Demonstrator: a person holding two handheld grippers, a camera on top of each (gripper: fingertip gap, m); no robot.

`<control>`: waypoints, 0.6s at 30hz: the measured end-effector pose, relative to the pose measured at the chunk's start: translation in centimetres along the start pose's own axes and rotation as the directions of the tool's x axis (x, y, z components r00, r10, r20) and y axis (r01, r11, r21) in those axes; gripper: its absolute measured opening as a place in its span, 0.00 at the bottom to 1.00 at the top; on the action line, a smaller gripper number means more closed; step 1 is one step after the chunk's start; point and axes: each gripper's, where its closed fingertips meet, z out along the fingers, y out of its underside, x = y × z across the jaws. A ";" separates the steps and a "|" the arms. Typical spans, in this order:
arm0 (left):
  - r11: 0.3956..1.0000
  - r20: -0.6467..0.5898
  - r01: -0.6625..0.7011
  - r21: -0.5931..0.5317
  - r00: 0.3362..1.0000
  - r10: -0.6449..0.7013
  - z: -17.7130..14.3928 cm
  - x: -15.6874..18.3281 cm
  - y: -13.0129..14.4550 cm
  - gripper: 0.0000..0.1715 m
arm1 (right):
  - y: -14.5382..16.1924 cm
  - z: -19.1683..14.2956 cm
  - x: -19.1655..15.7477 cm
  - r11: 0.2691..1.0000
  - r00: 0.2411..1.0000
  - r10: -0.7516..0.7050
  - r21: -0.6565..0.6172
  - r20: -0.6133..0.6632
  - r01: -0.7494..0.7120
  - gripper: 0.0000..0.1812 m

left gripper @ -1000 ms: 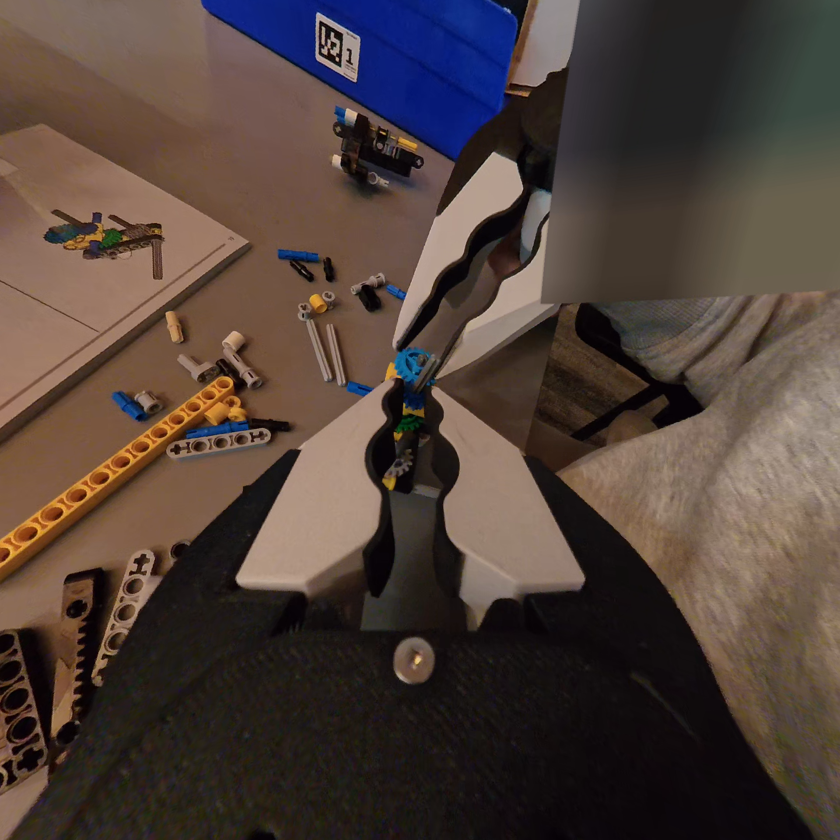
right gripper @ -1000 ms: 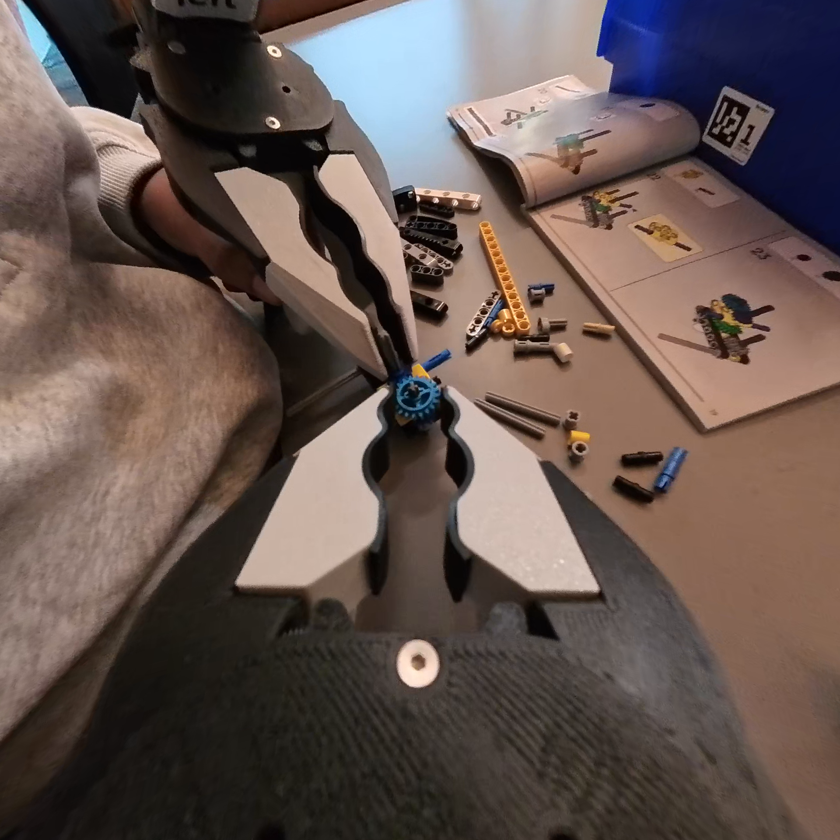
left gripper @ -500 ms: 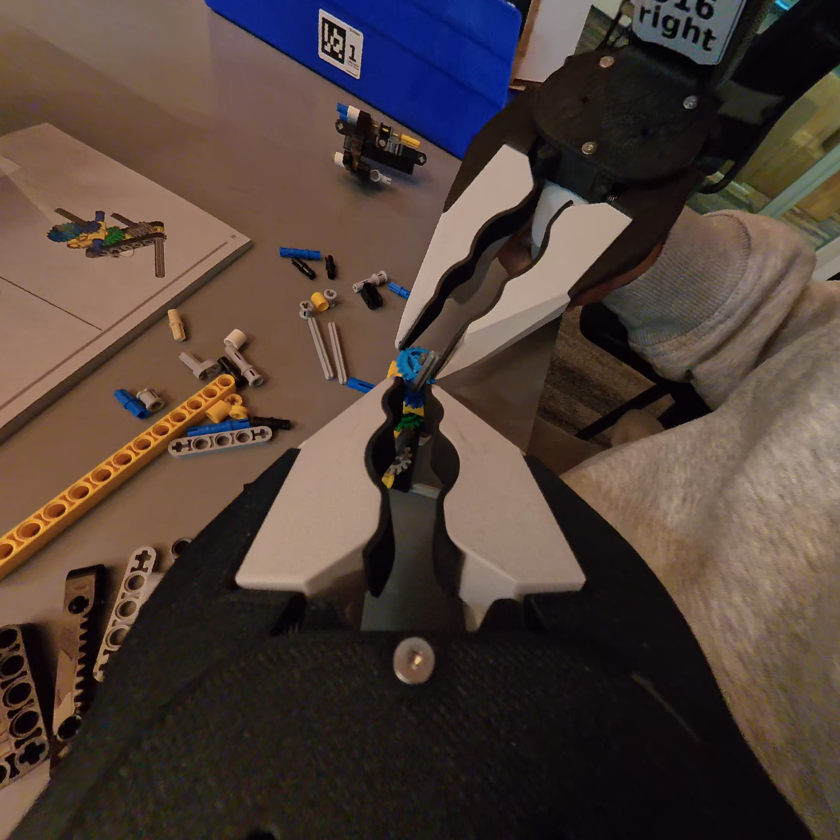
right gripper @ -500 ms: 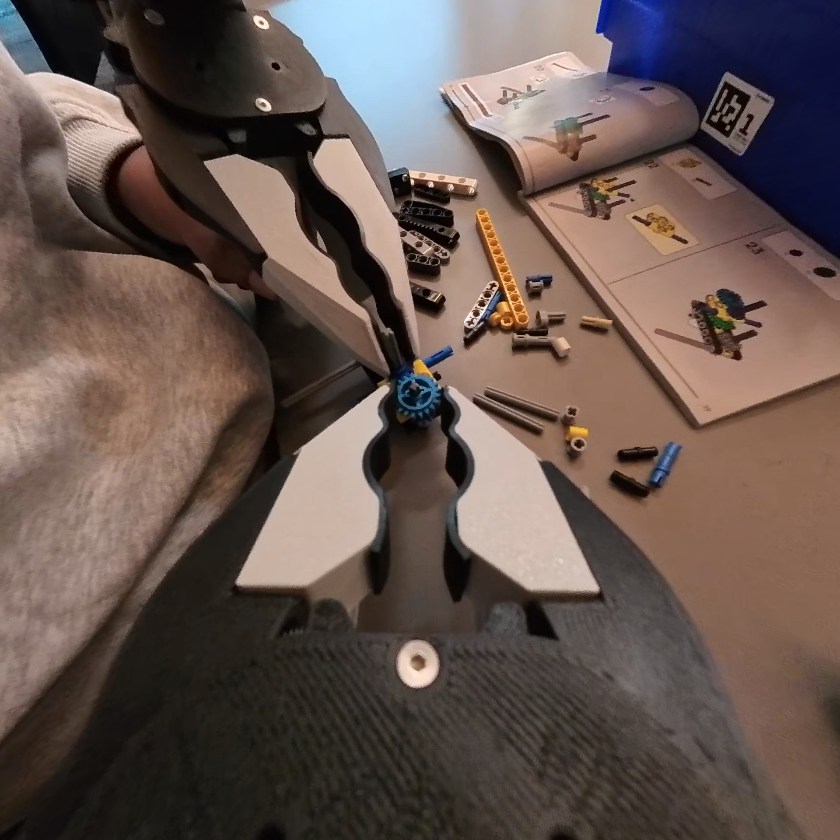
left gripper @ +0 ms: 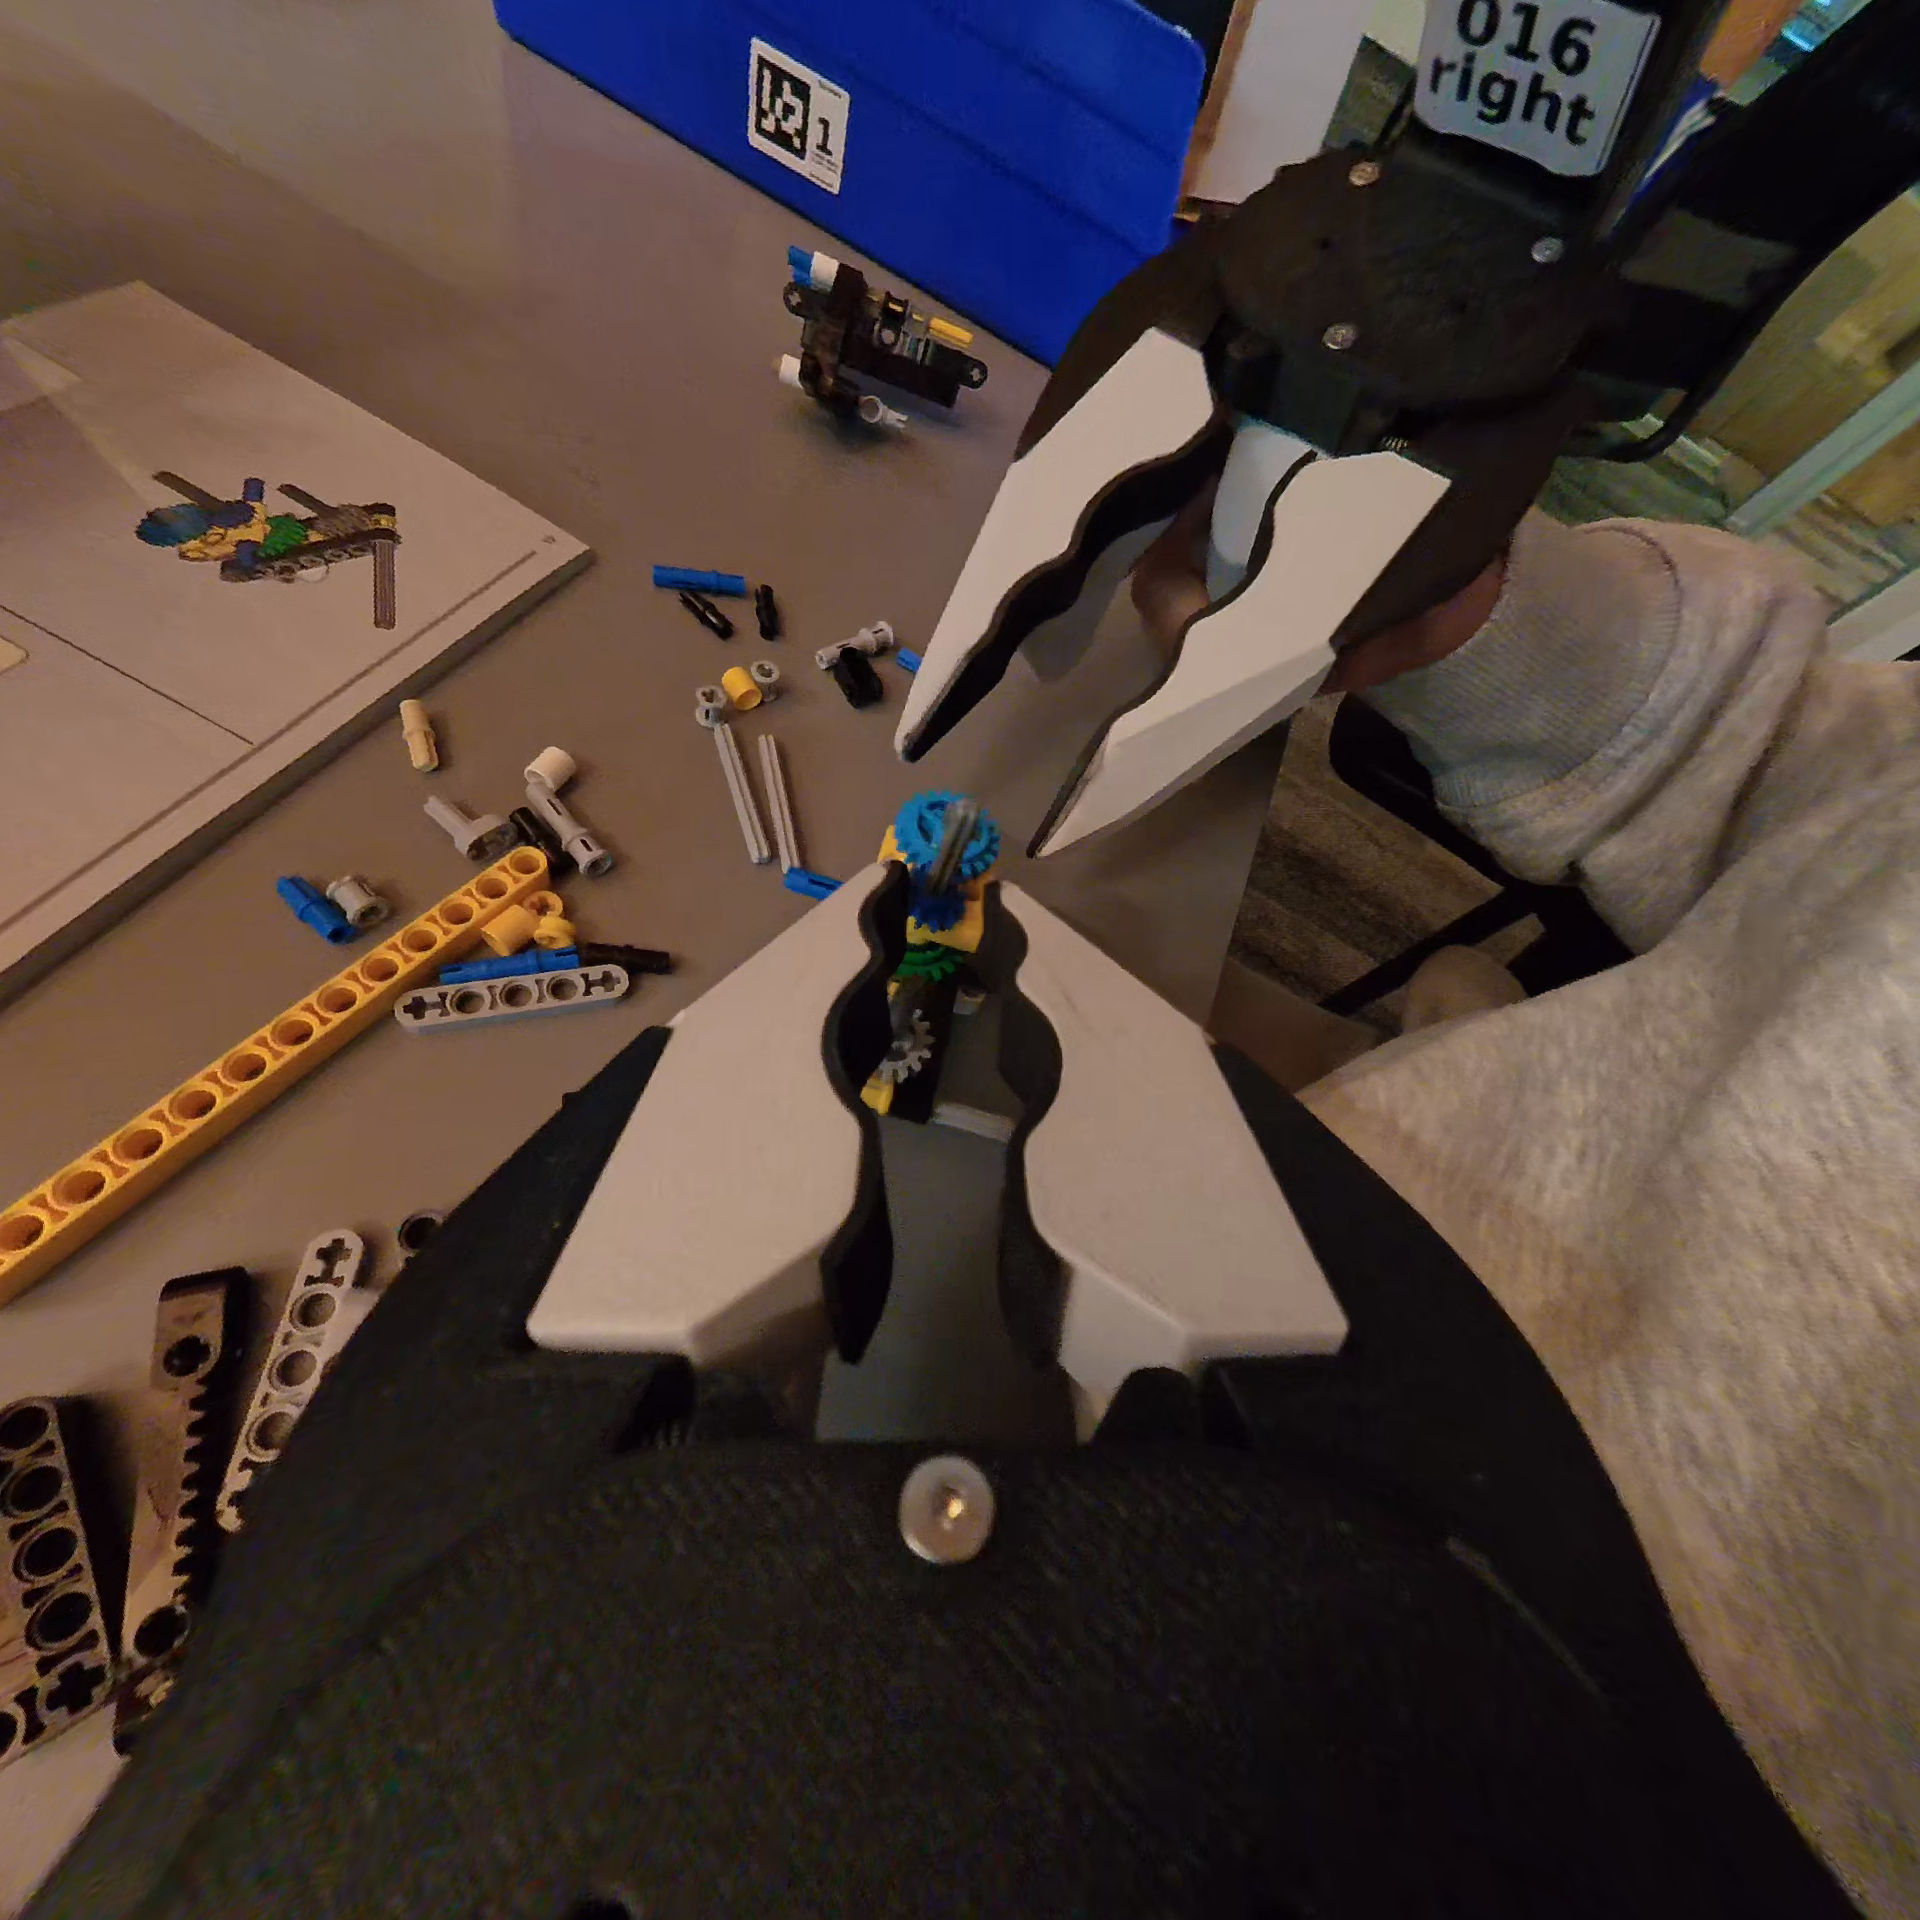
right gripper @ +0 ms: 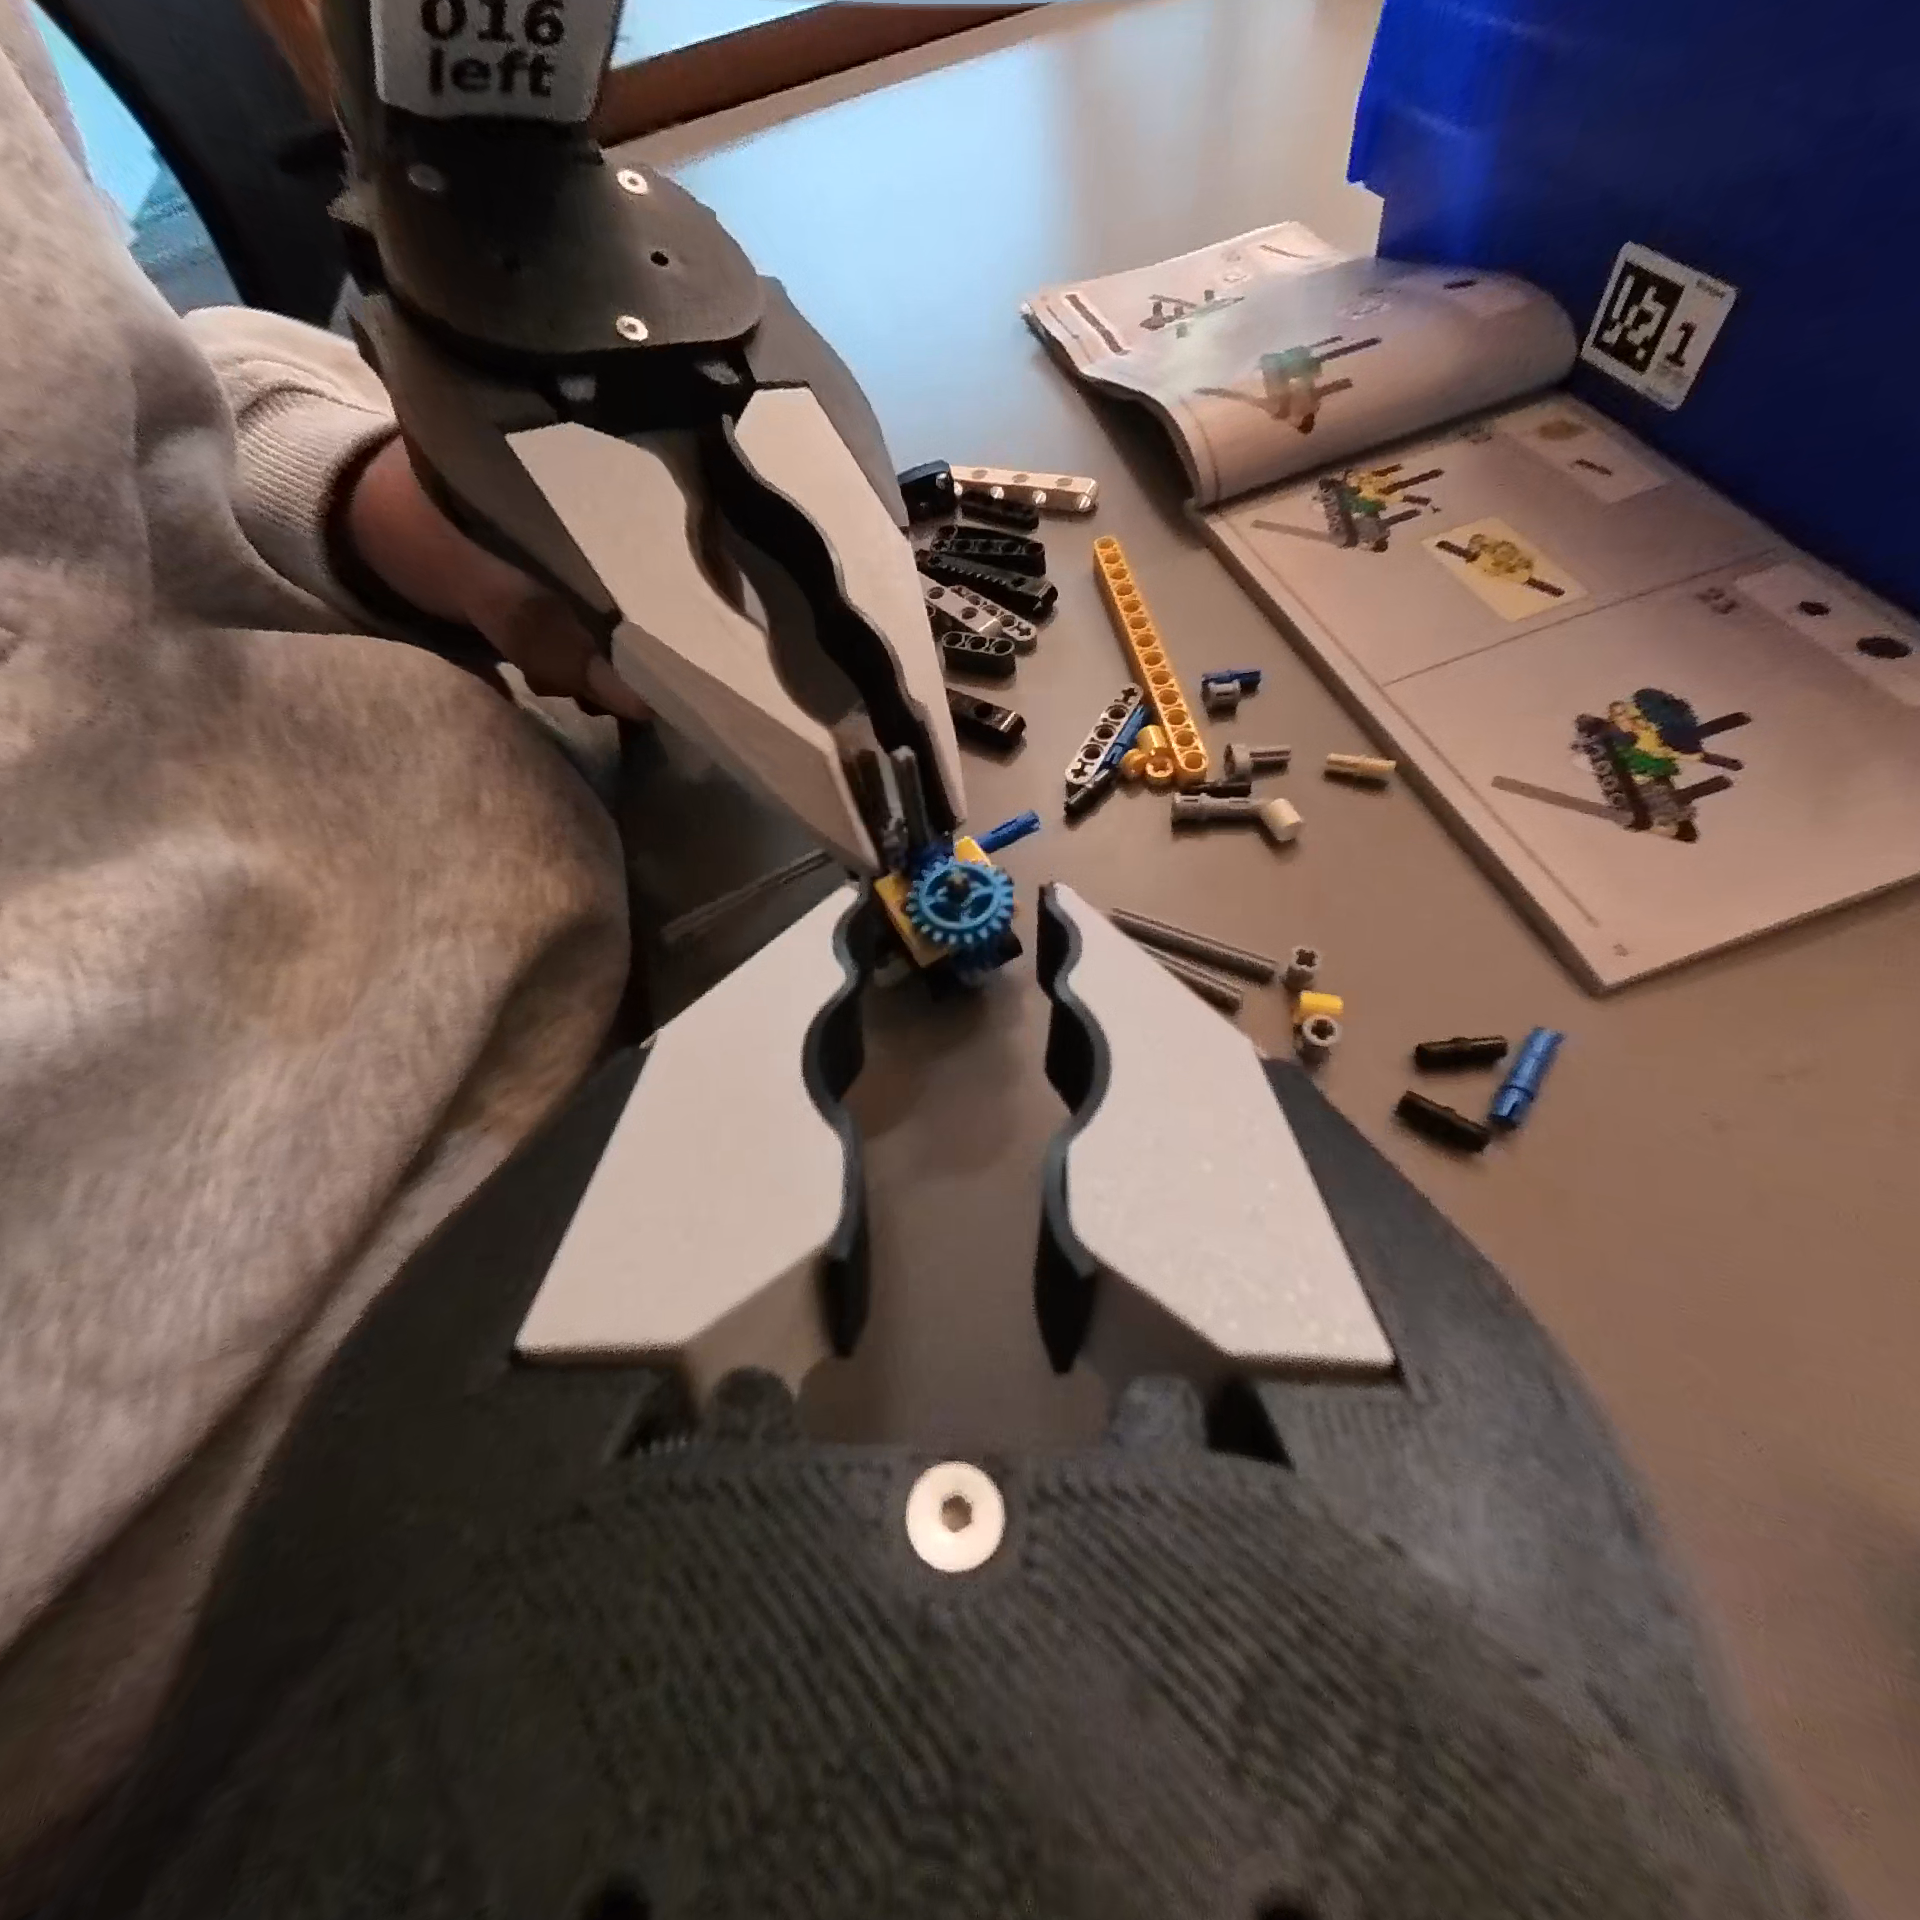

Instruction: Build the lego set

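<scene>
Loose pieces (left gripper: 540,894) lie on the desk (left gripper: 416,312), between the booklet (left gripper: 239,582) and the bin (left gripper: 935,135).

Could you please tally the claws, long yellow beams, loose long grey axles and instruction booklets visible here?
Claws: 2 (left claw, shut on the gear assembly; right claw, open)
Long yellow beam: 1
Grey axles: 2
Instruction booklet: 1
Total: 6

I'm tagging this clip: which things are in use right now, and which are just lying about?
In use:
- gear assembly, clamped in the left gripper
- right gripper, open beside it

Lying about:
- yellow beam
- instruction booklet
- blue bin
- small black sub-assembly
</scene>
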 end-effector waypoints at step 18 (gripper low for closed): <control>0.996 0.030 -0.014 0.083 0.999 0.012 -2.2 -0.4 -0.5 0.19 | -0.6 -0.6 0.5 0.998 0.999 0.030 0.049 -0.018 -0.029 0.17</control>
